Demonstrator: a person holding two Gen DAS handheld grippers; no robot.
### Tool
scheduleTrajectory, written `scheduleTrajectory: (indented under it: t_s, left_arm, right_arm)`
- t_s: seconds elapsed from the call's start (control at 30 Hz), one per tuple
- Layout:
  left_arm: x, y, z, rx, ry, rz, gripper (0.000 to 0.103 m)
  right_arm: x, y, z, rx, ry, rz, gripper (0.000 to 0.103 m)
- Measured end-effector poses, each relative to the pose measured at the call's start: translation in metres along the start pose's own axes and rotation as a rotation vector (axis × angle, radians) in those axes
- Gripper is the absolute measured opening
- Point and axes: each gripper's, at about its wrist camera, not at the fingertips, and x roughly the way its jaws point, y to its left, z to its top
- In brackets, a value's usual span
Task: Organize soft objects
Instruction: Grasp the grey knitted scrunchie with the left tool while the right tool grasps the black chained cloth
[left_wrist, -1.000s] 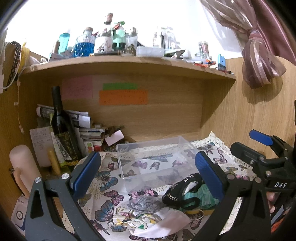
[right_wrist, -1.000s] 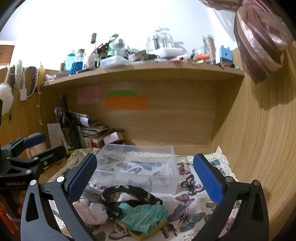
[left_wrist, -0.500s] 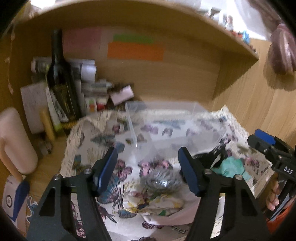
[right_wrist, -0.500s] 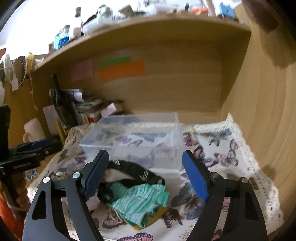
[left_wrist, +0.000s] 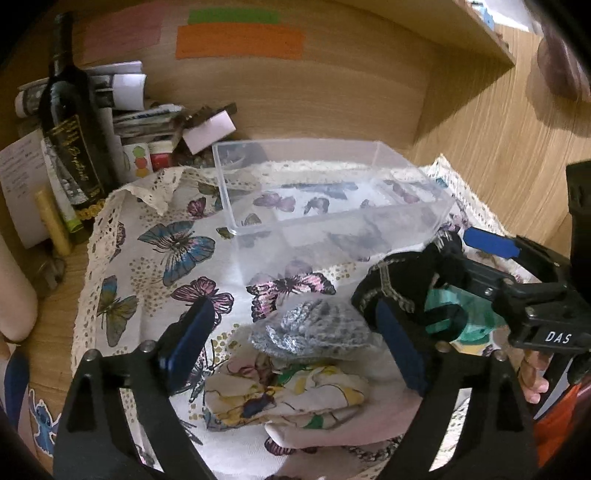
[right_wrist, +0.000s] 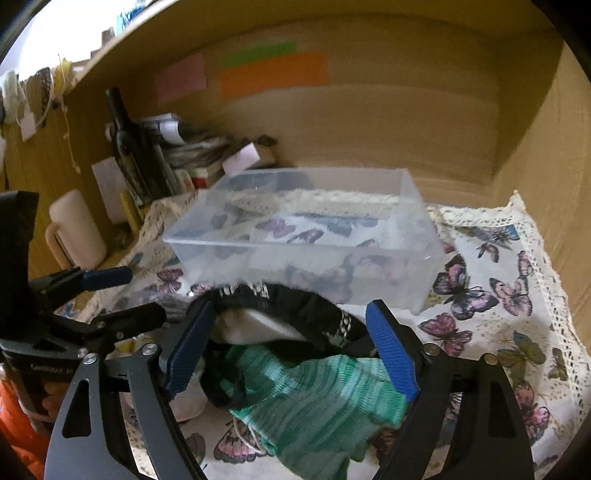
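**Two grippers poised over the pile of soft things**

The soft things lie heaped on the butterfly cloth (left_wrist: 173, 240) just in front of the clear plastic box (right_wrist: 306, 236), which looks empty; a grey knitted piece (left_wrist: 314, 328) rests on a floral cloth (left_wrist: 288, 398), and beside them a black band (right_wrist: 295, 299) curls over a white piece and a green striped sock (right_wrist: 325, 398).

The left gripper (left_wrist: 291, 347) stands wide, its blue pads to either side of the grey knitted piece, holding nothing; the right gripper (right_wrist: 291, 347) is likewise wide and unladen, its pads flanking the black band and the green striped sock.

The step in hand appears to be the first pick from the heap; to do it well, each gripper should take one item only, since the pieces overlap and a deep bite would likely drag a neighbour along; the left would do best to come down until its pads sit at the middle of the grey knit, then close firmly, because loose knit slips from a light pinch; the right should choose sock or band, not both, as the band loops round the white piece and may snag; lift straight up before carrying over the near wall of the box, which is light and could be shoved back toward the wine bottle (left_wrist: 70, 125) and papers.
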Motion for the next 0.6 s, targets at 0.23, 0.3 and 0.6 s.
scheduleTrajectory:
  t_s: [0.23, 0.3, 0.6]
  left_arm:
    - [0.026, 0.01, -0.006, -0.033, 0.103, -0.051, 0.077]
    - [0.028, 0.012, -0.007, -0.046, 0.113, -0.081, 0.06]
    - [0.013, 0.01, -0.005, -0.048, 0.043, -0.104, 0.024]
  right_arm:
    - [0.024, 0.003, -0.002, -0.02, 0.067, -0.008, 0.062]
    - [0.028, 0.003, -0.002, -0.023, 0.072, -0.011, 0.045]
    - [0.02, 0.002, 0.001, -0.024, 0.027, -0.026, 0.019]
